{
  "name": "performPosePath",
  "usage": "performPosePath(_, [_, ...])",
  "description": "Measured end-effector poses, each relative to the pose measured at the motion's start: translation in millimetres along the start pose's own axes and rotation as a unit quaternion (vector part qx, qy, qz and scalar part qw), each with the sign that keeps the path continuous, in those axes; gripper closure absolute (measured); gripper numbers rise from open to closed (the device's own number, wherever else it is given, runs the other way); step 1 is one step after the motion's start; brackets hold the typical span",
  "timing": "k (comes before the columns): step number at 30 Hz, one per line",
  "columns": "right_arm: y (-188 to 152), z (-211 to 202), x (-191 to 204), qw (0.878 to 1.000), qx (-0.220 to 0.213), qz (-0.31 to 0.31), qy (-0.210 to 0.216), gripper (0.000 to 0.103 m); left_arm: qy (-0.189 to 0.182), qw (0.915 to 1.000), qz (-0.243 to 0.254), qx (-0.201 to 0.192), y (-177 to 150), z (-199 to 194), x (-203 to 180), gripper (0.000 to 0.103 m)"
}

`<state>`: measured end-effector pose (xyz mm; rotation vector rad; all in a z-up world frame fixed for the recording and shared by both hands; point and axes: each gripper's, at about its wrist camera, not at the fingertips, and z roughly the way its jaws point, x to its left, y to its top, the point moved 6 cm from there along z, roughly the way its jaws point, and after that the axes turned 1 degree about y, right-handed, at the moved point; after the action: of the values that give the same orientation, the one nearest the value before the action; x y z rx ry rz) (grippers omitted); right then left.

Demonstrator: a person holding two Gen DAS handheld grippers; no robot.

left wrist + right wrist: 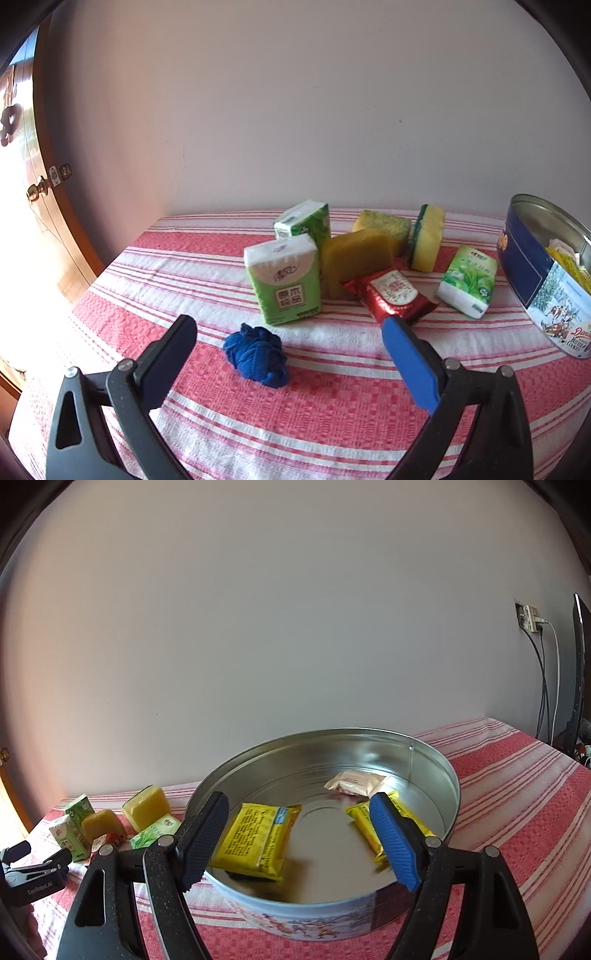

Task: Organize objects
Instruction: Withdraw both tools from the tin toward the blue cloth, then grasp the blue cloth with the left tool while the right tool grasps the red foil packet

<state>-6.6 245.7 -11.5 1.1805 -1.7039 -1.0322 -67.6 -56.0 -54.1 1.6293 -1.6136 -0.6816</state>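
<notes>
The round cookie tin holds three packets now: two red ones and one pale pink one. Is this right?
Not quite. In the right wrist view, the cookie tin holds three packets, but two are yellow, not red; the third is the pale pink packet.

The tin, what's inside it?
Inside the tin lie two yellow packets and one pale pink packet. The right tool's fingers cover part of its floor.

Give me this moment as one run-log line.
left gripper: open, over blue cloth ball | right gripper: open, empty, above cookie tin | tin: two yellow packets, one pale
</notes>
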Motion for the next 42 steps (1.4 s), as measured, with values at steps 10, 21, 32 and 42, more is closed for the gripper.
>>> performPosePath(10, [-26, 7, 83, 0.996, 0.054, -0.024, 0.062, 0.022, -0.039, 0.9918, -0.049, 0.111, -19, 46, 27, 0.019])
performPosePath(21, [-44, 28, 150, 0.987, 0.103, -0.047, 0.114, 0.025, -0.069, 0.9879, -0.063, 0.124, -26, 49, 32, 0.059])
performPosePath(32, [-66, 64, 205, 0.968, 0.180, -0.077, 0.158, 0.036, -0.051, 0.9920, -0.076, 0.087, -17, 33, 36, 0.061])
performPosePath(42, [-90, 111, 240, 0.949, 0.260, -0.101, 0.145, 0.046, -0.008, 0.9945, -0.081, 0.066, -7, 33, 55, 0.061])
